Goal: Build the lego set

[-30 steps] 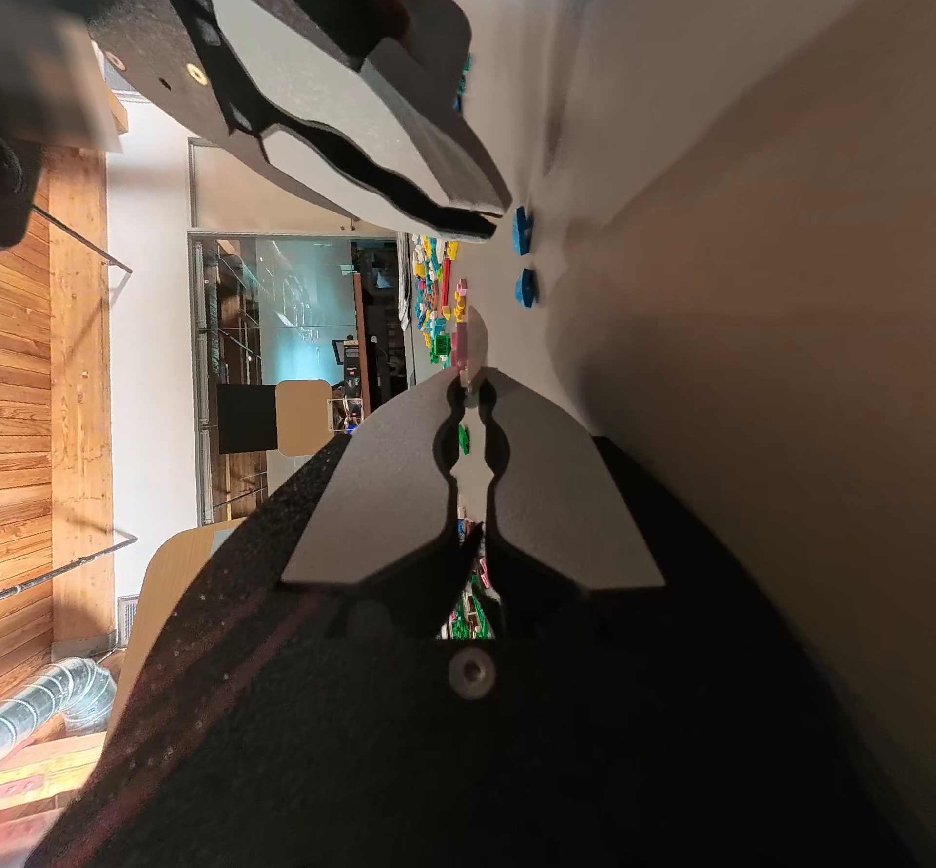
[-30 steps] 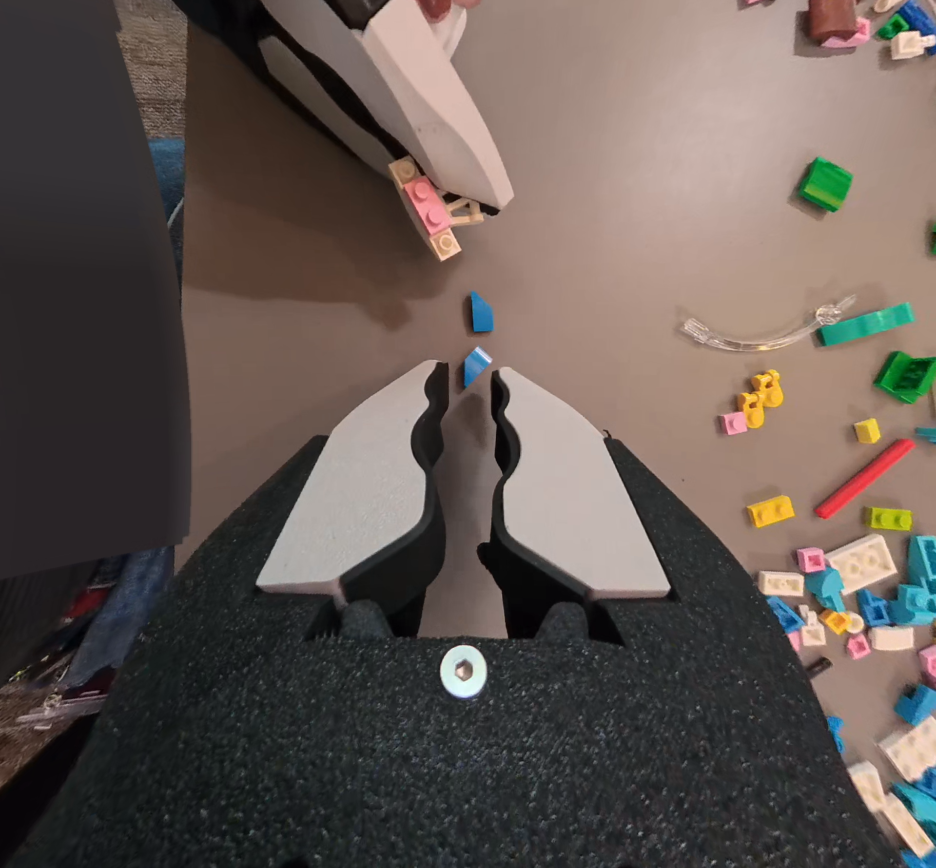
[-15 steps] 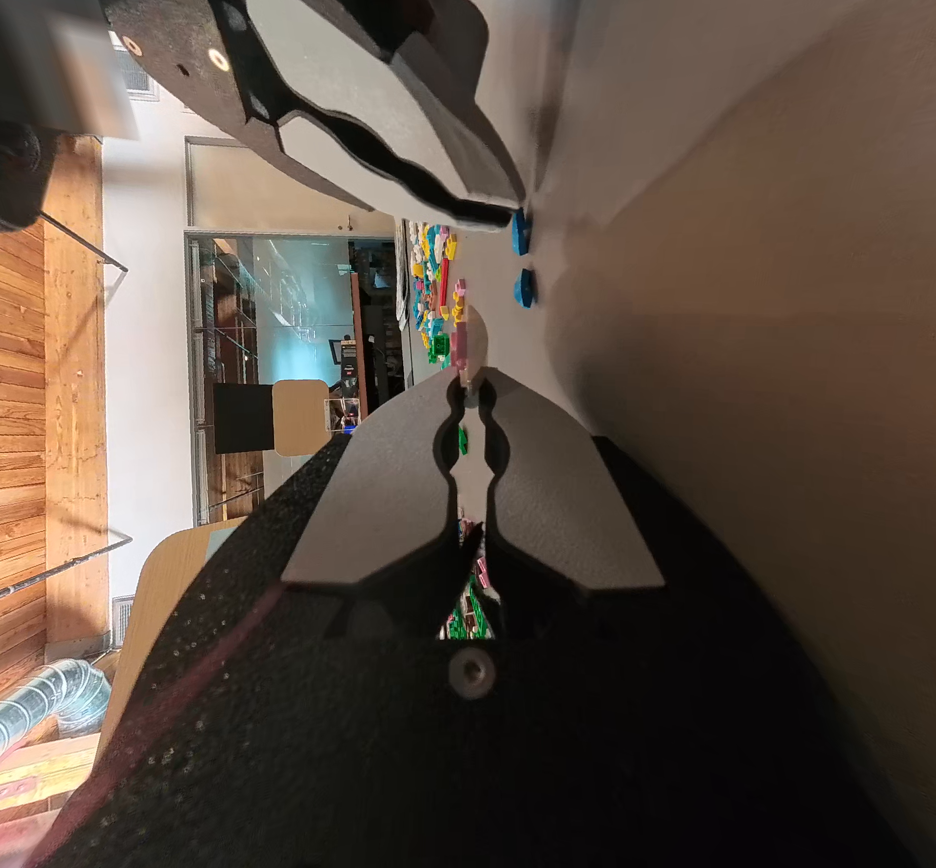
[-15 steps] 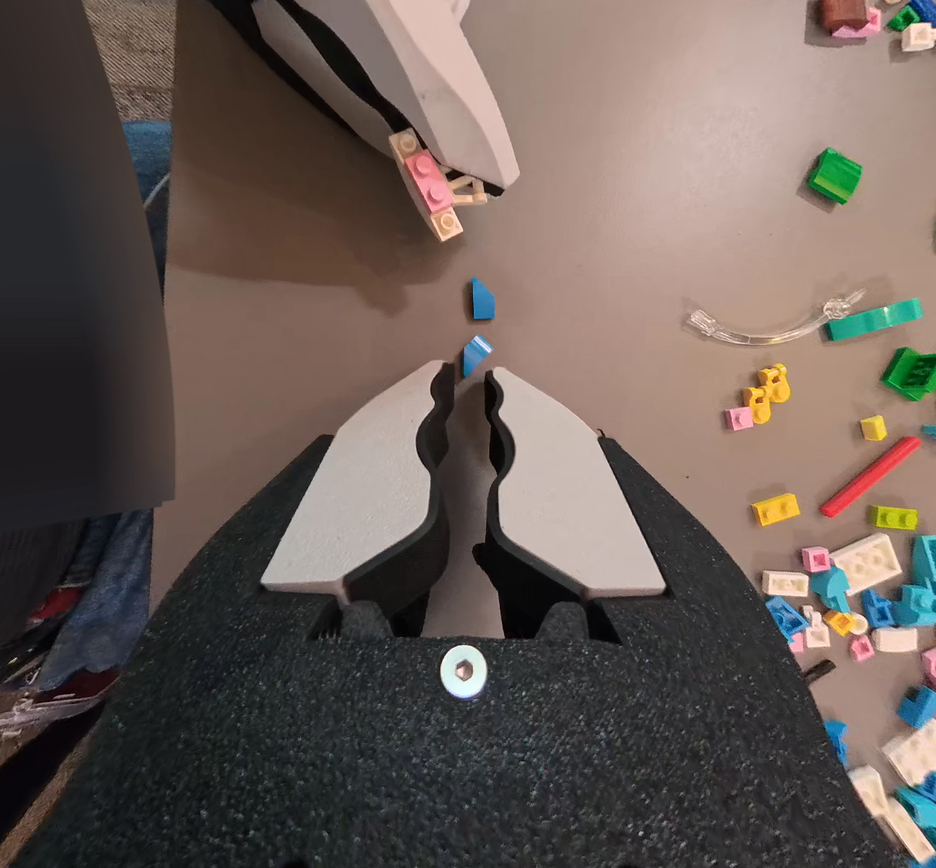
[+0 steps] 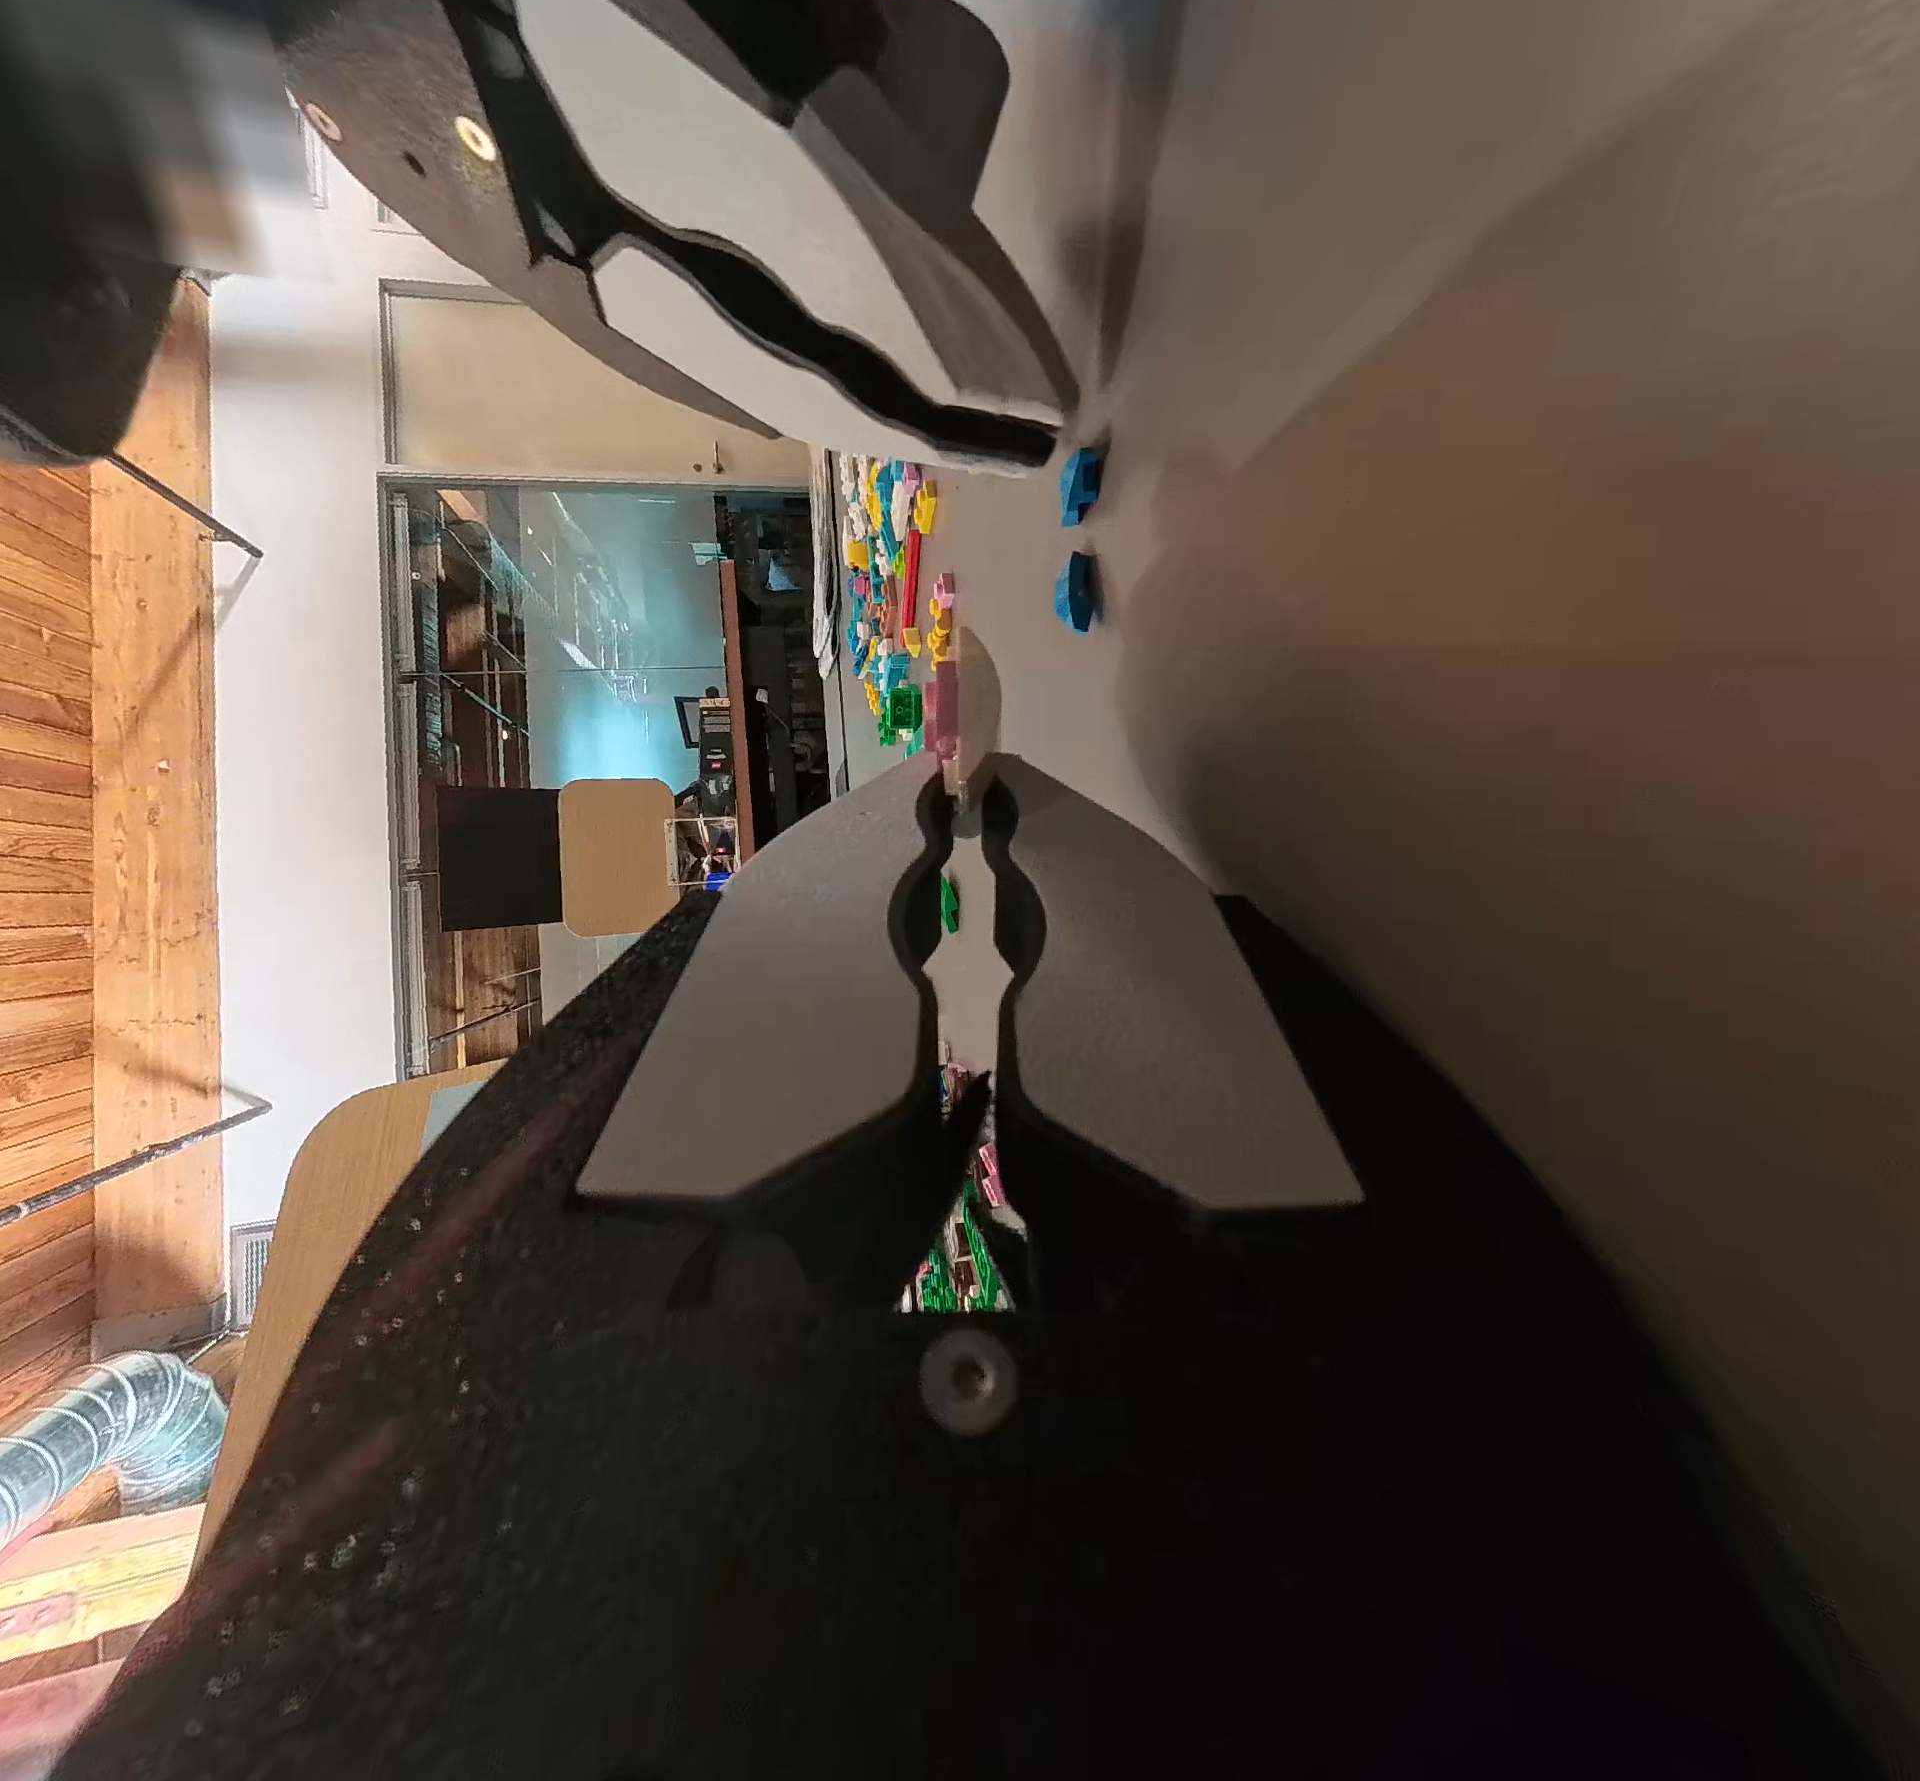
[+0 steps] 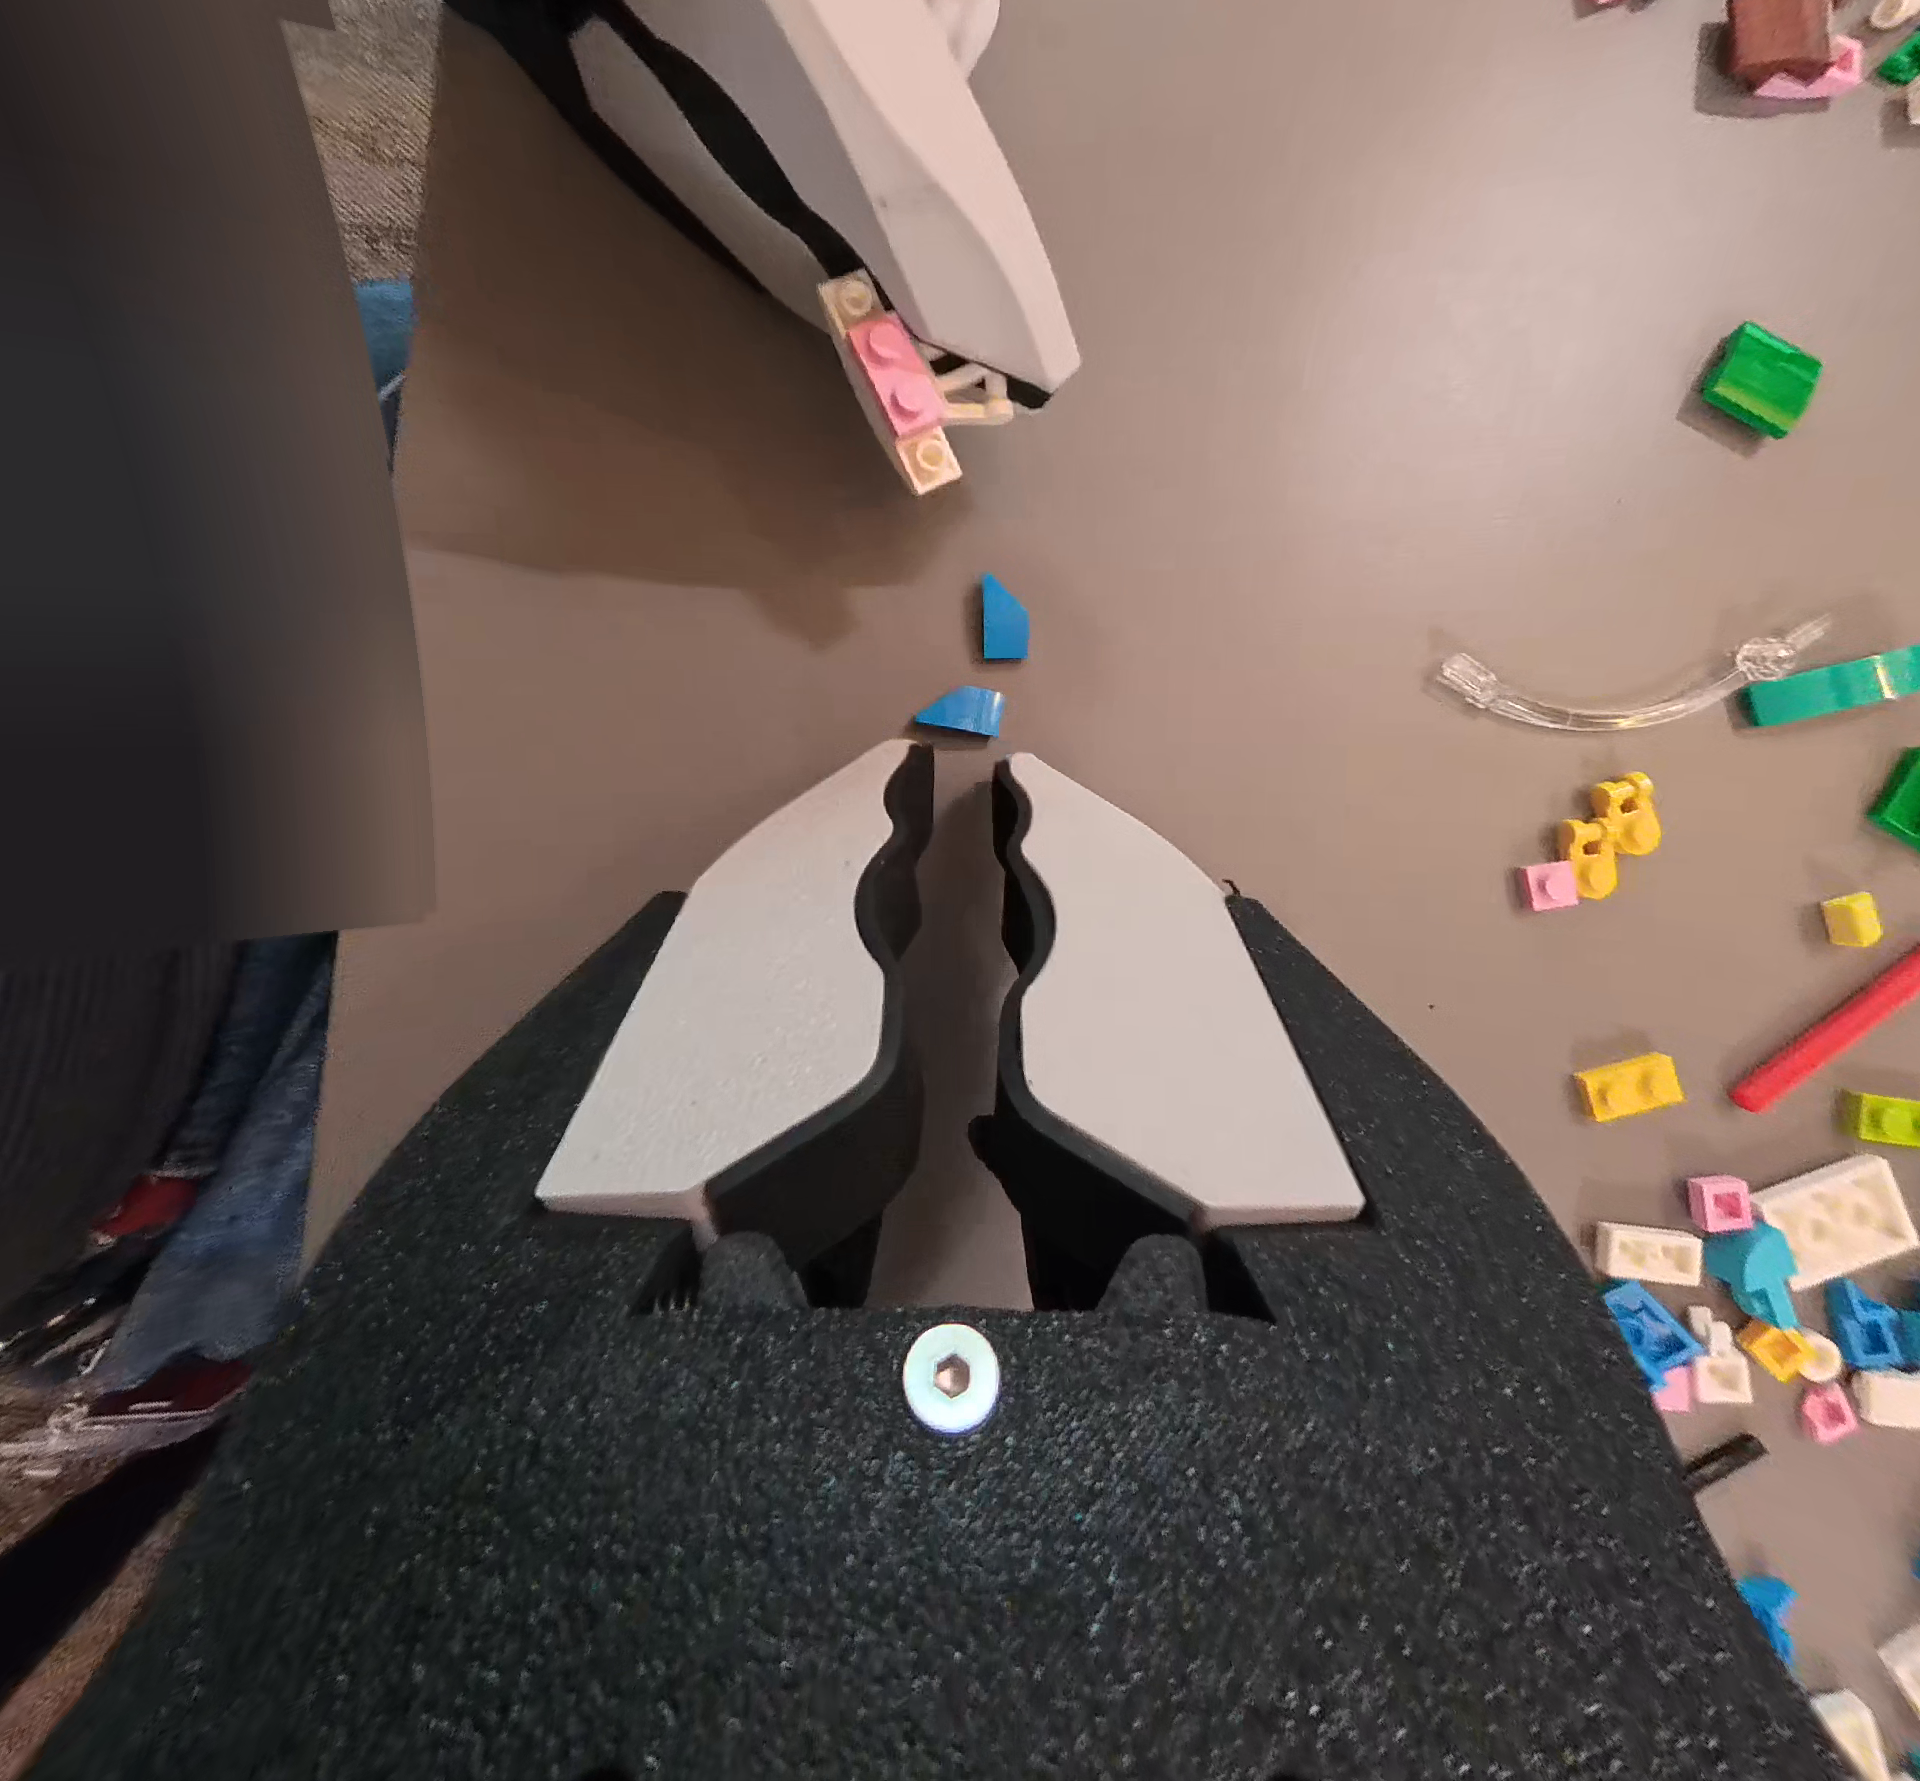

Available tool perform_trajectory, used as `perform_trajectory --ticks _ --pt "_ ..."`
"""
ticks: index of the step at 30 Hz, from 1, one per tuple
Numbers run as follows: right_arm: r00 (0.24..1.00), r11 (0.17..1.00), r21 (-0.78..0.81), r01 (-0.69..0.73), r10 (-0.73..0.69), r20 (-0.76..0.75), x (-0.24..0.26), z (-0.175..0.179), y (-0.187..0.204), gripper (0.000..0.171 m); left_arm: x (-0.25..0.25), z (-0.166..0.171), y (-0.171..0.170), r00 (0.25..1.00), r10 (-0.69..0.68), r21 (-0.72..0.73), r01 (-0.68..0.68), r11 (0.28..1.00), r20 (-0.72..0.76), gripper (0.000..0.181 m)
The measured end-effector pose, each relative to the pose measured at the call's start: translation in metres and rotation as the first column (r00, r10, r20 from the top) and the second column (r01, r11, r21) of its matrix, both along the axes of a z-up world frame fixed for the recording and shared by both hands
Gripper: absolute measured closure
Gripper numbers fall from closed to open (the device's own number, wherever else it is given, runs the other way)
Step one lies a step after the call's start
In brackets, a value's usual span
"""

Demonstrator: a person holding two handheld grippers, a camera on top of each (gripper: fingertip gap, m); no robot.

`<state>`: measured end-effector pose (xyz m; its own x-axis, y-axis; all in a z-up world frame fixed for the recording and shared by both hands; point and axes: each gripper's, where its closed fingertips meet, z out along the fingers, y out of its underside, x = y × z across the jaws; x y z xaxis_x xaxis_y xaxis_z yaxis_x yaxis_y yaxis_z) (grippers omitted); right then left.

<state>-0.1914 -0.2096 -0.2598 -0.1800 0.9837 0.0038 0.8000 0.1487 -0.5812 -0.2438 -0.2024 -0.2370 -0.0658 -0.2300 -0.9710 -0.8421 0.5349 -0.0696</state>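
1. The right gripper (image 6: pixel 961 760) points down at a grey-brown table (image 6: pixel 1299 297). Its two pale fingers stand a narrow gap apart and hold nothing.
2. Just beyond its fingertips lies a small blue wedge piece (image 6: pixel 961 708) flat on the table. A second blue wedge piece (image 6: pixel 1003 619) lies just past the first, apart from it.
3. Farther out, the left gripper (image 6: pixel 966 381) comes in from the upper left. It is closed on a small lego assembly (image 6: pixel 899 381), a tan plate with a pink brick on top, tilted above the table.
4. In the left wrist view, the left gripper (image 5: pixel 961 781) is turned on its side, and the assembly (image 5: pixel 951 708) sticks out from its pinched tips.
5. That view also shows the right gripper (image 5: pixel 1039 443) close to the nearer wedge (image 5: pixel 1078 486).
6. To the right, well apart, loose pieces are scattered: a green brick (image 6: pixel 1759 378), a clear curved piece (image 6: pixel 1621 692), a red bar (image 6: pixel 1829 1040) and yellow bricks (image 6: pixel 1626 1087).
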Motion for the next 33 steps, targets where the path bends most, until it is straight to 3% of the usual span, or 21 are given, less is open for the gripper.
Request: perform_trajectory --ticks 8,19,33 --pt "0.999 0.998 0.048 -0.040 0.041 -0.015 -0.006 -0.001 -0.002 0.158 0.000 0.000 0.000 1.000 0.000 -0.001 0.000 1.000 0.001 0.177" --pt "1.000 0.990 0.143 0.014 -0.015 0.010 -0.001 -0.001 0.011 0.160 0.000 0.000 0.000 1.000 0.001 -0.002 -0.001 1.000 0.001 0.177" --pt "0.998 0.997 0.071 -0.041 0.043 -0.035 -0.008 0.002 0.002 0.153 -0.001 -0.001 0.000 1.000 0.002 -0.009 -0.002 1.000 0.004 0.177"
